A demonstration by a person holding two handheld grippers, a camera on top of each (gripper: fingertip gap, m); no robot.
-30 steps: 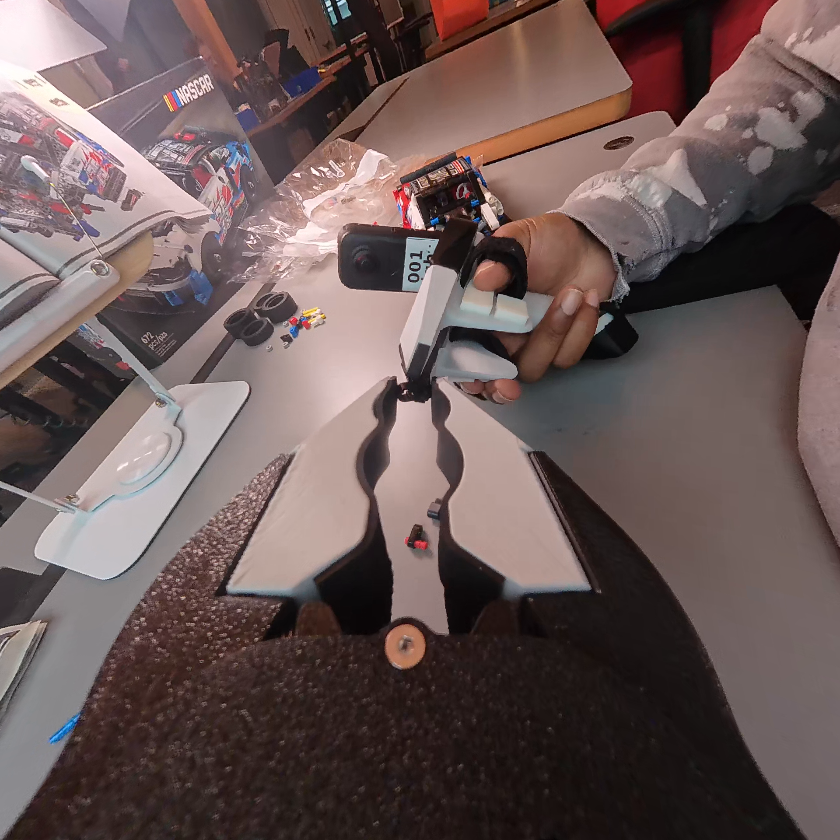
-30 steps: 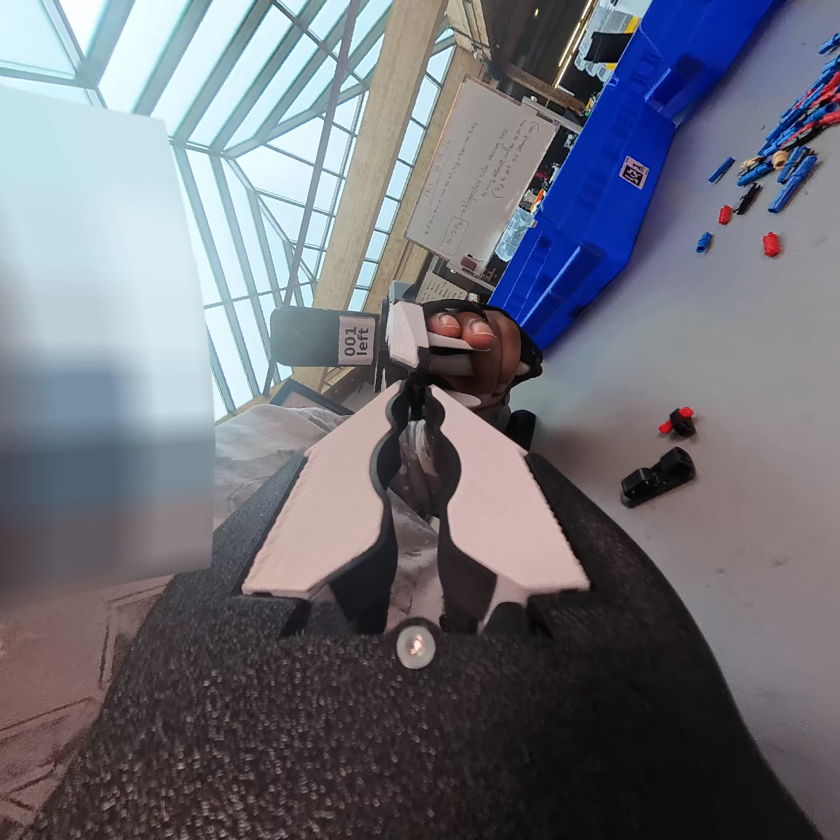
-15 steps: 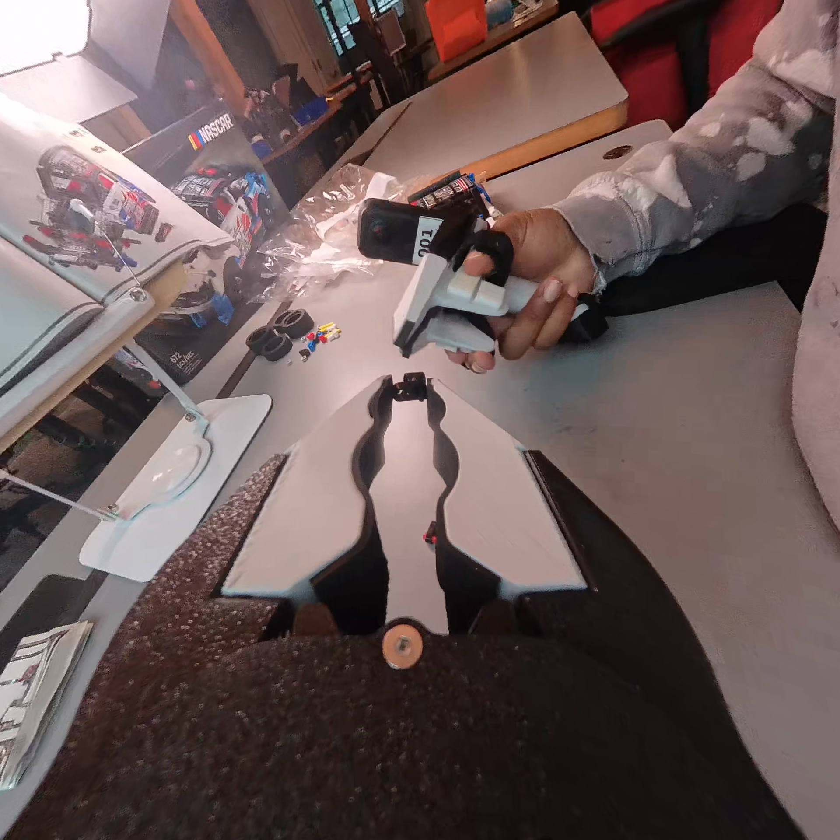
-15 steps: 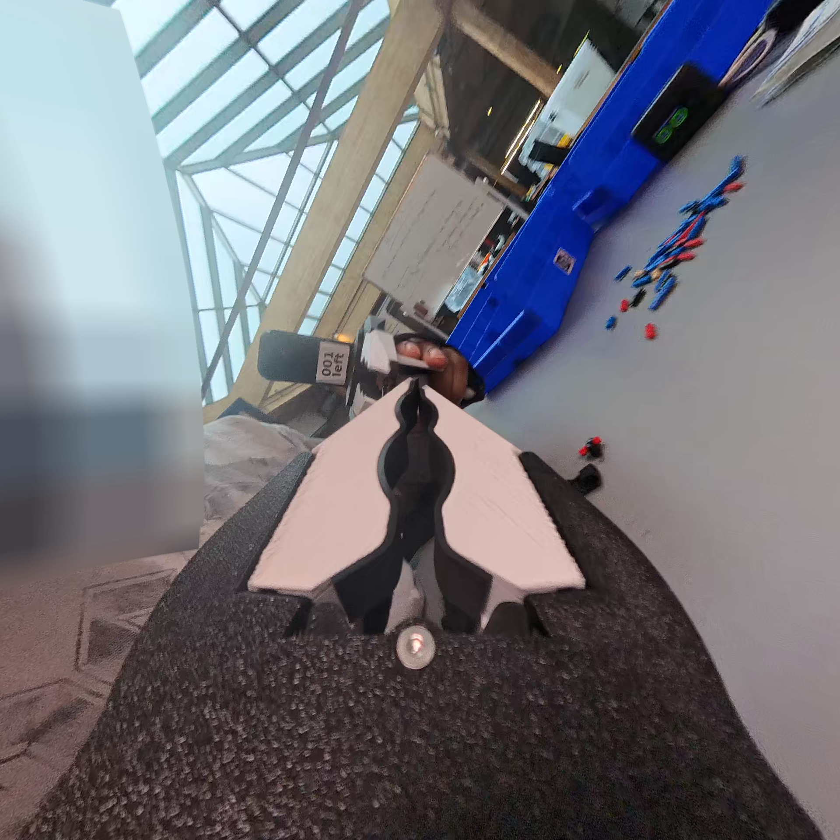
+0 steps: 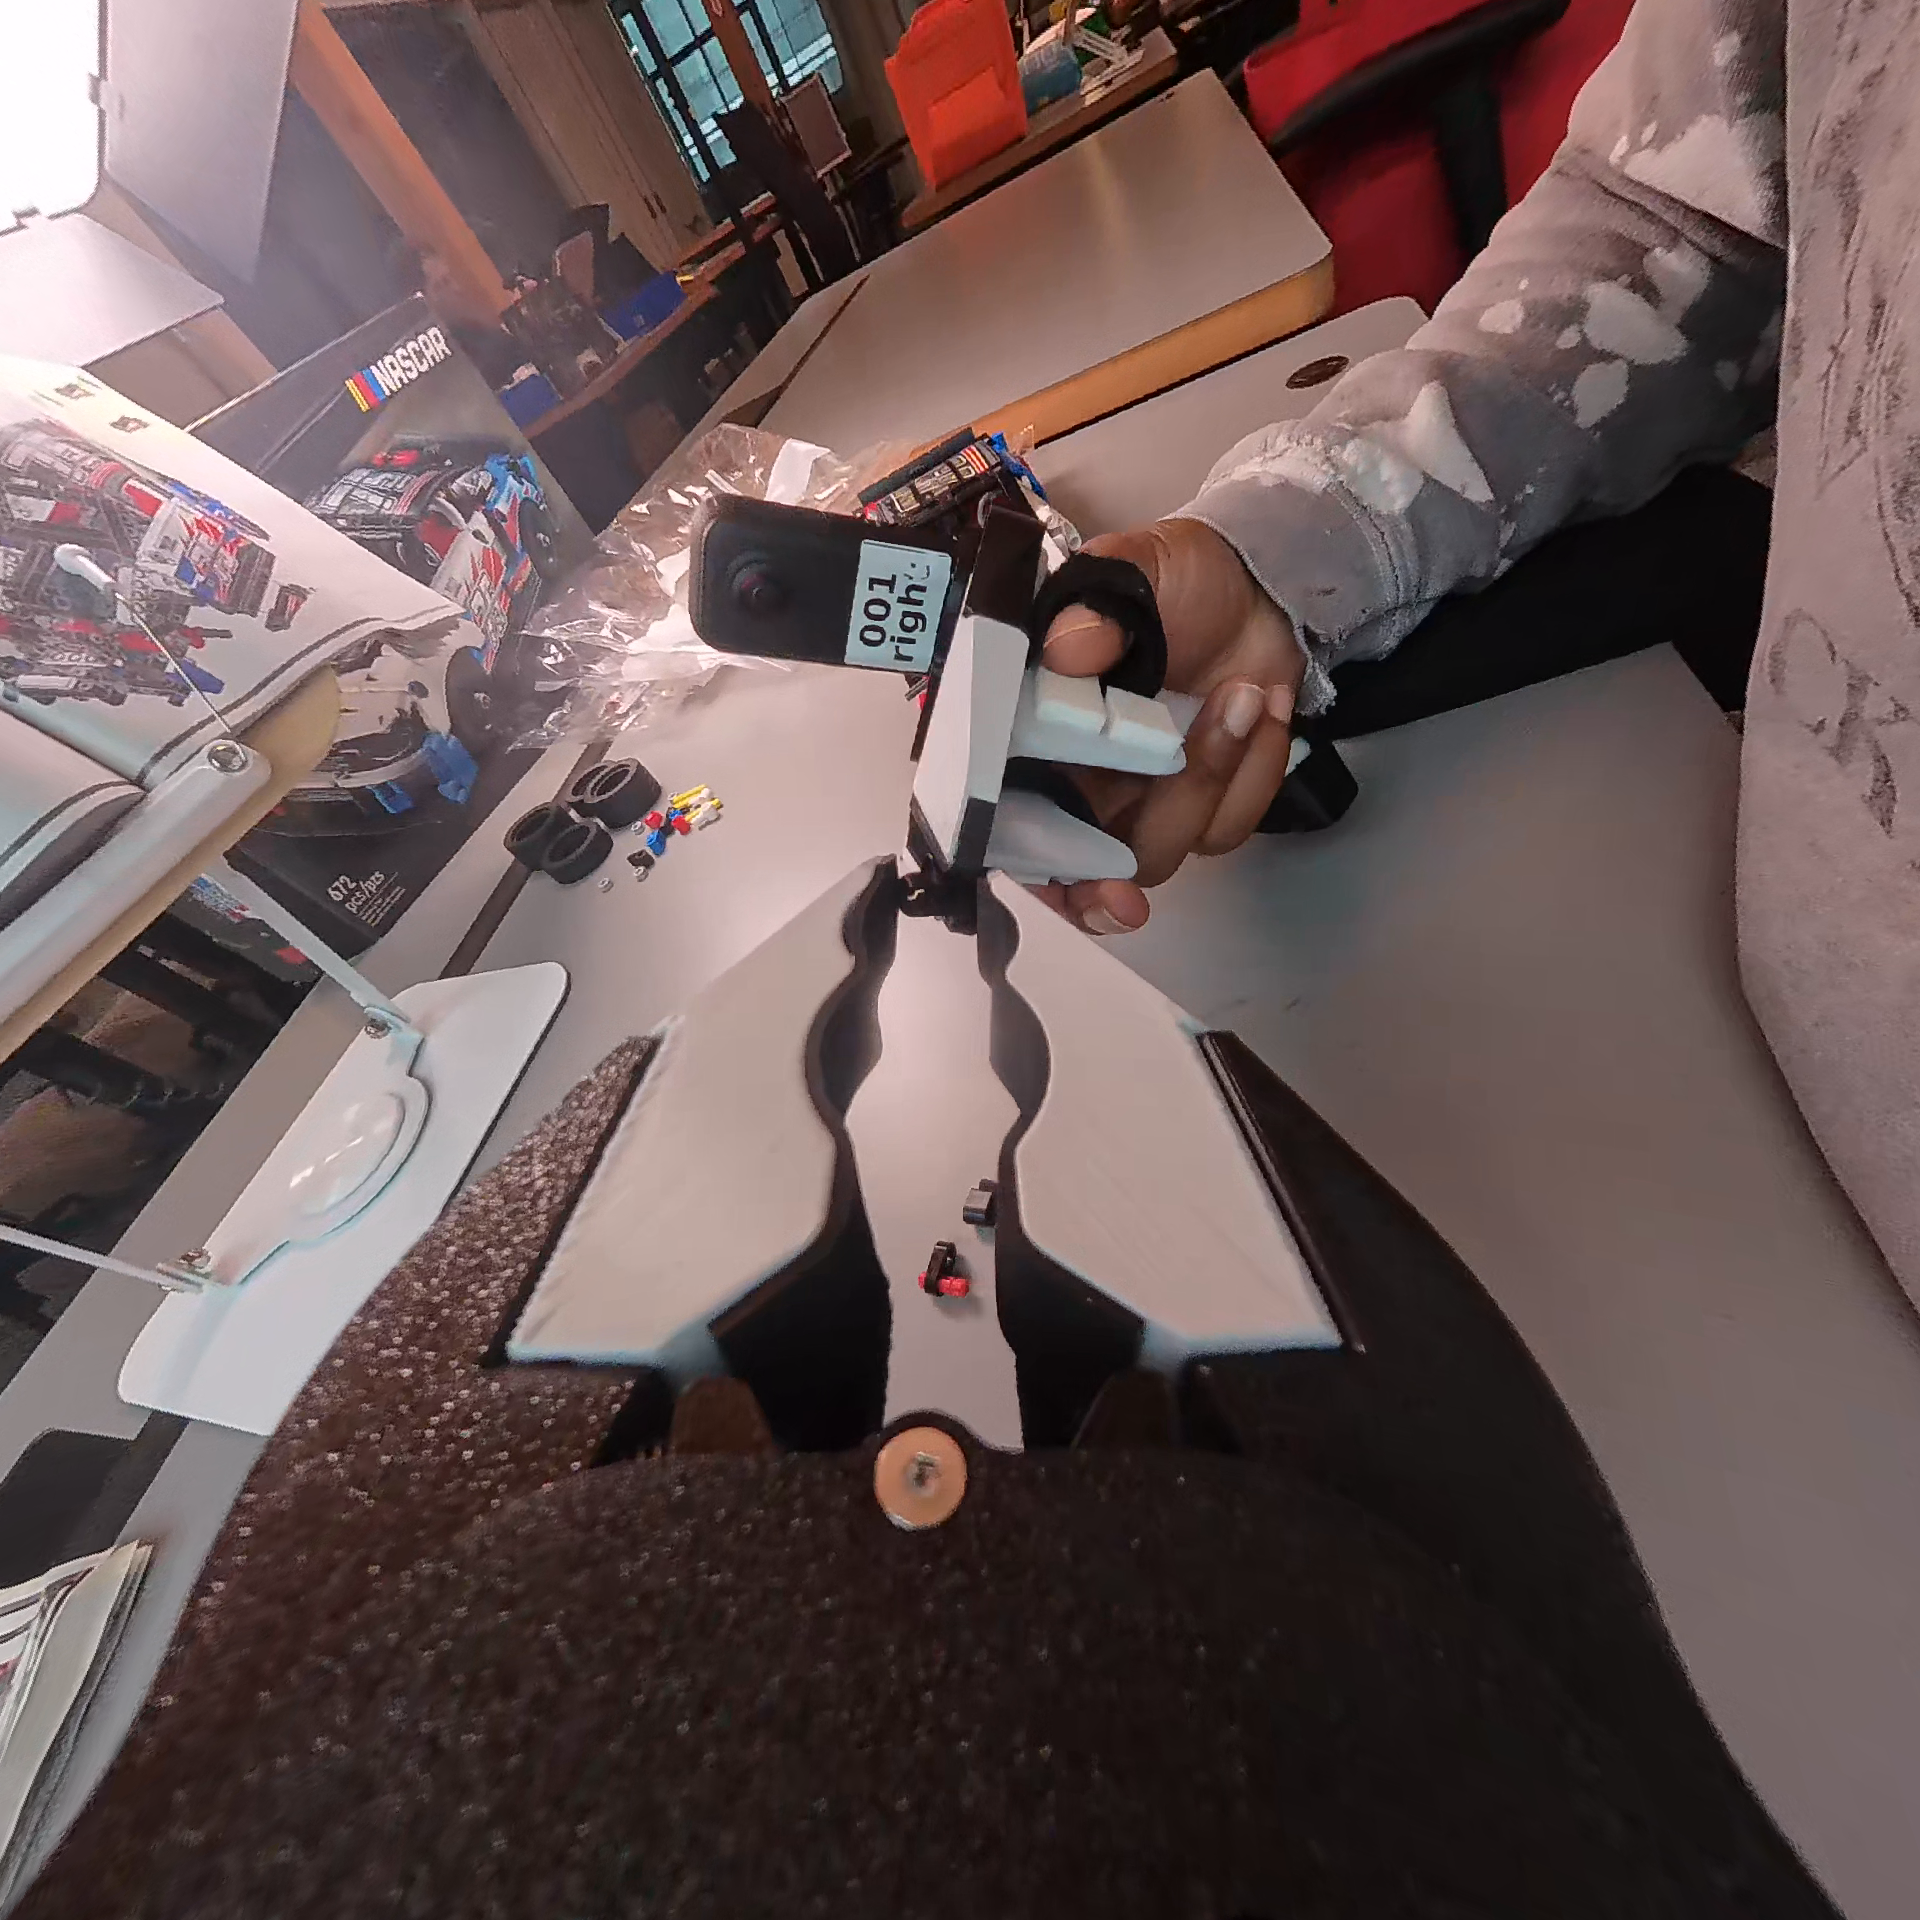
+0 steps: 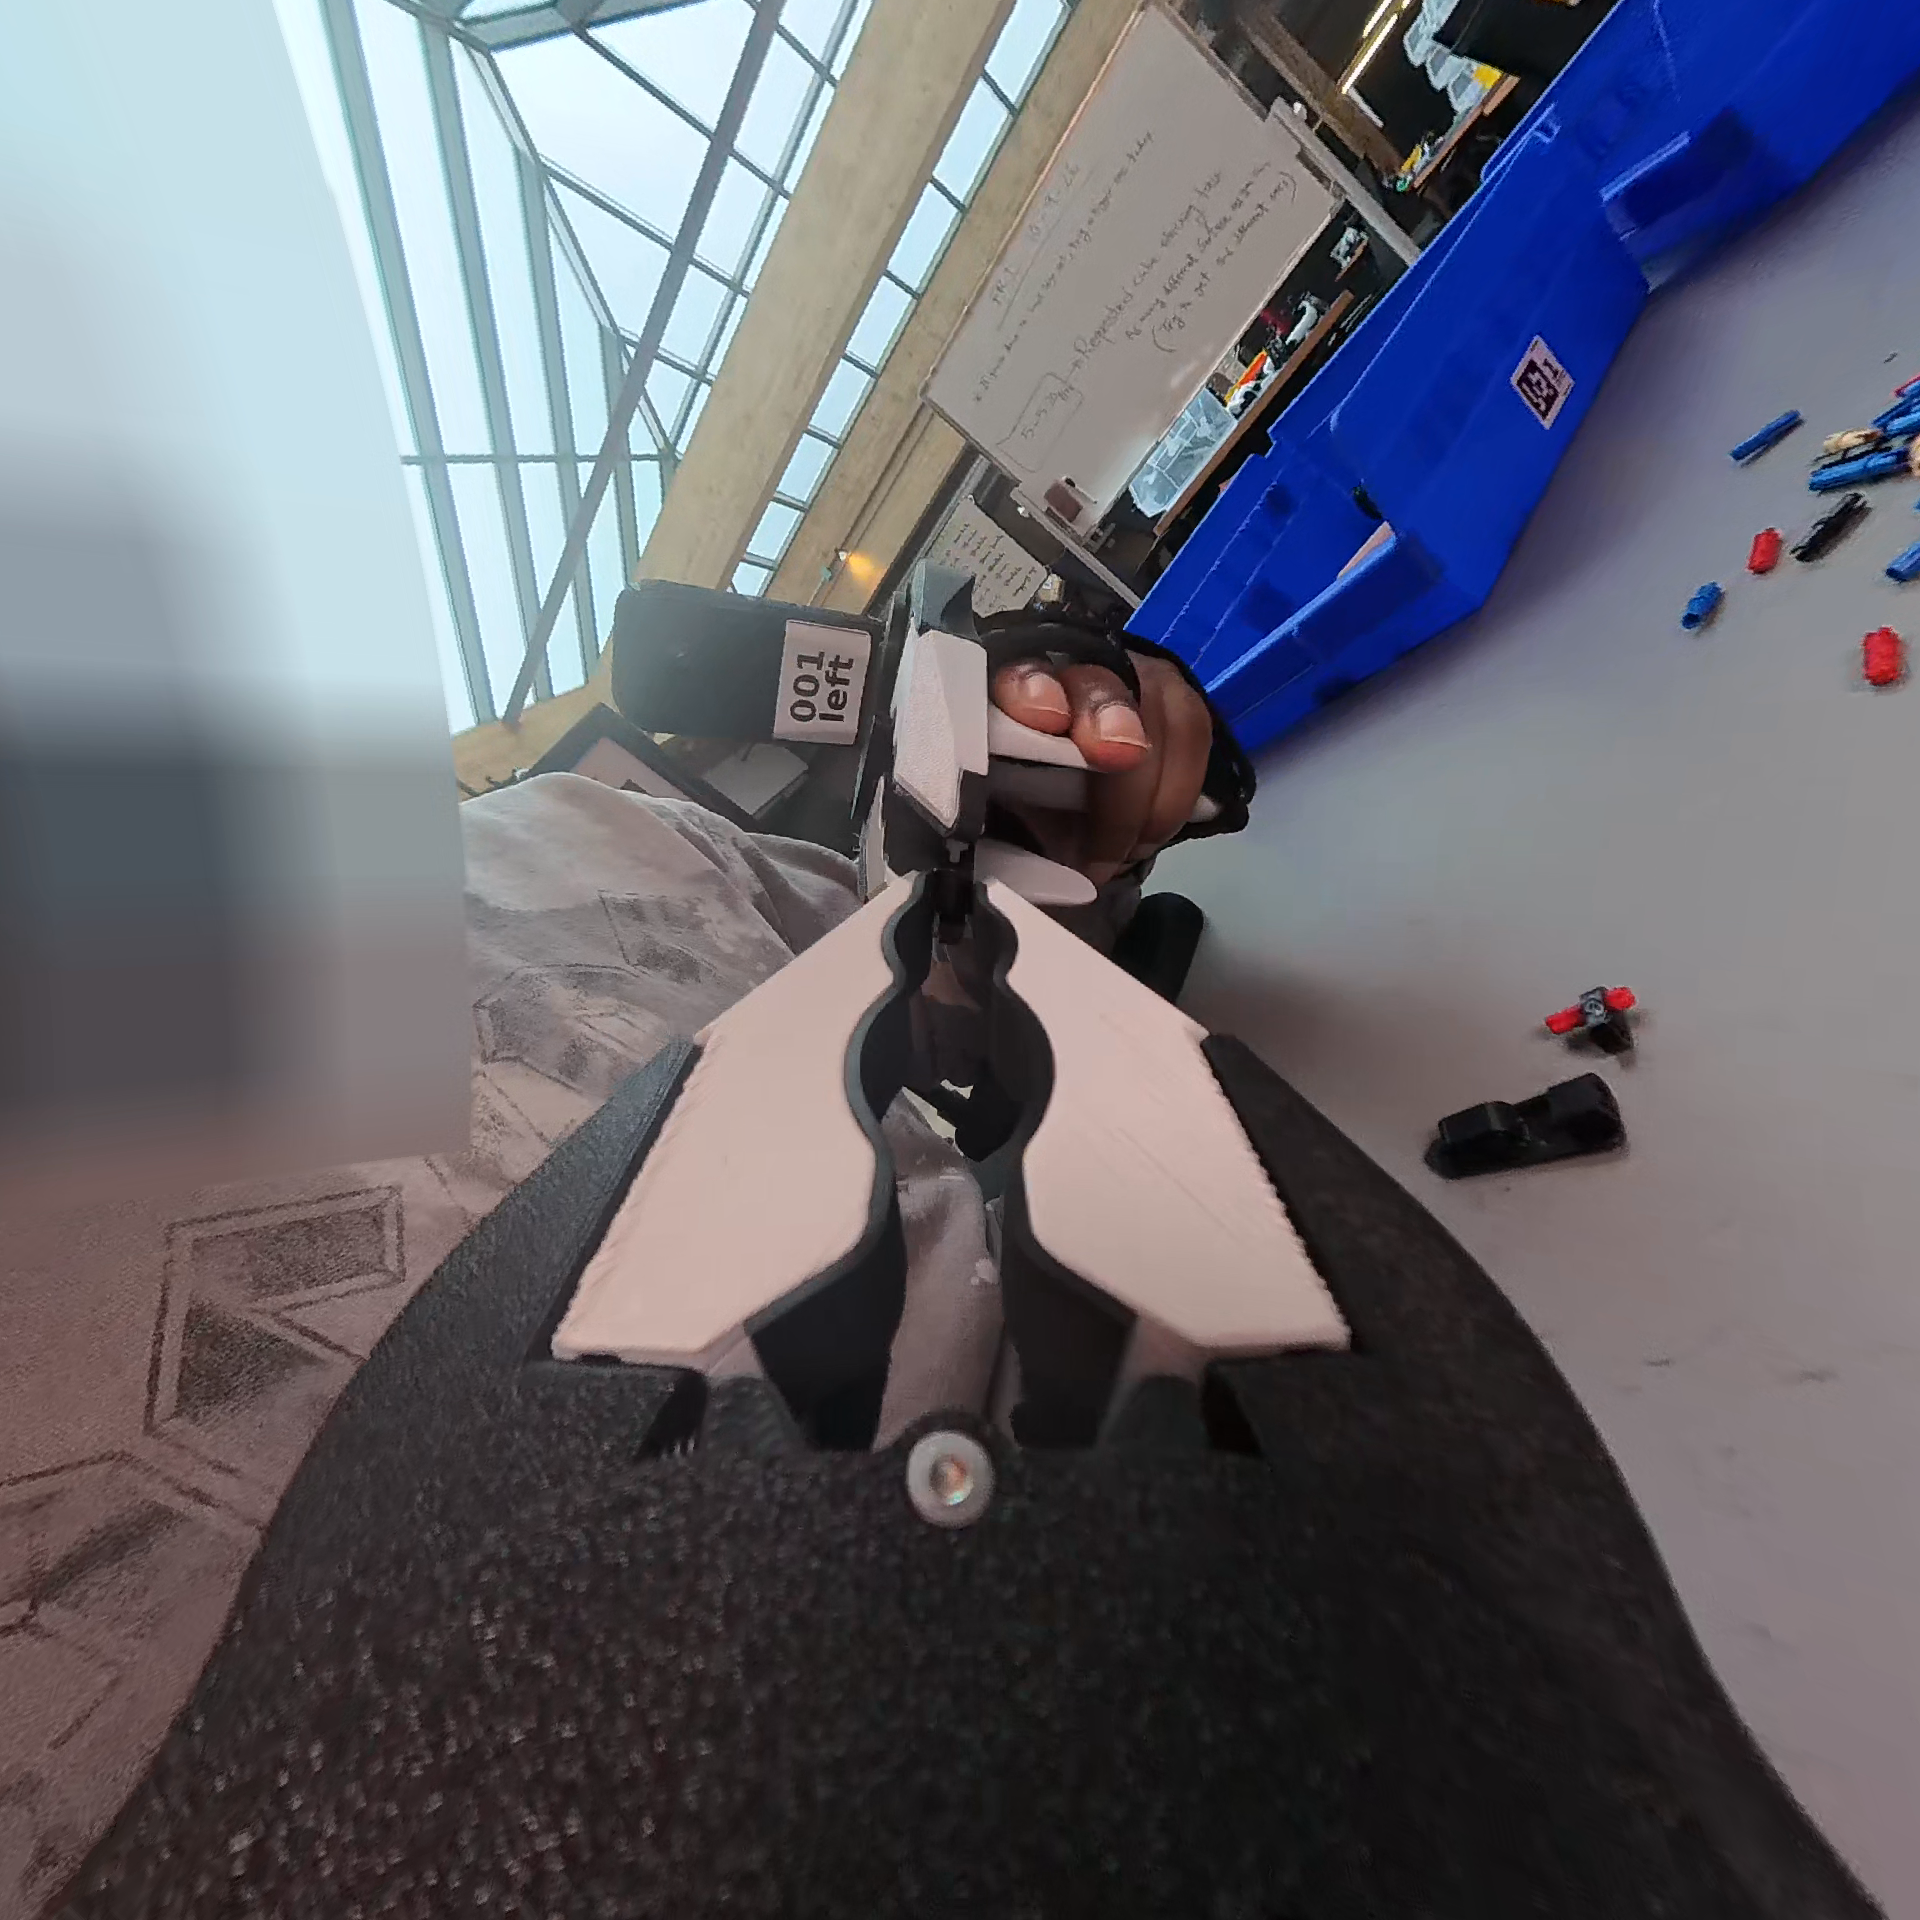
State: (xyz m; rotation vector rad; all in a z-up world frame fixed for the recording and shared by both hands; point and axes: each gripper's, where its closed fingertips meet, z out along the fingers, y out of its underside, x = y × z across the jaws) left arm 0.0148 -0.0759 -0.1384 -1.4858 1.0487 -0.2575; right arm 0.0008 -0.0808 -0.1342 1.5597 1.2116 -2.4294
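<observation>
My left gripper (image 5: 938,900) is shut on a small black piece (image 5: 940,906) at its fingertips, held above the grey table (image 5: 1403,1039). My right gripper (image 6: 949,896) faces it tip to tip and is shut on a thin black piece (image 6: 948,914). Each gripper shows in the other's view, held in a hand: the right one in the left wrist view (image 5: 943,871), the left one in the right wrist view (image 6: 940,847). The two held pieces meet between the tips; I cannot tell if they are joined.
On the table lie a black piece (image 6: 1527,1127) and a black-and-red piece (image 6: 1590,1013). Blue and red pins (image 6: 1849,468) lie by a blue bin (image 6: 1455,436). Tyres (image 5: 582,821), a set box (image 5: 416,540), a booklet stand (image 5: 343,1164), a plastic bag (image 5: 665,561) and a part-built car (image 5: 956,478) stand left and behind. Left and right tips are no more than a few centimetres apart.
The grippers were tip to tip, drew apart half a second ago, and have come back together. Both stayed shut throughout.
</observation>
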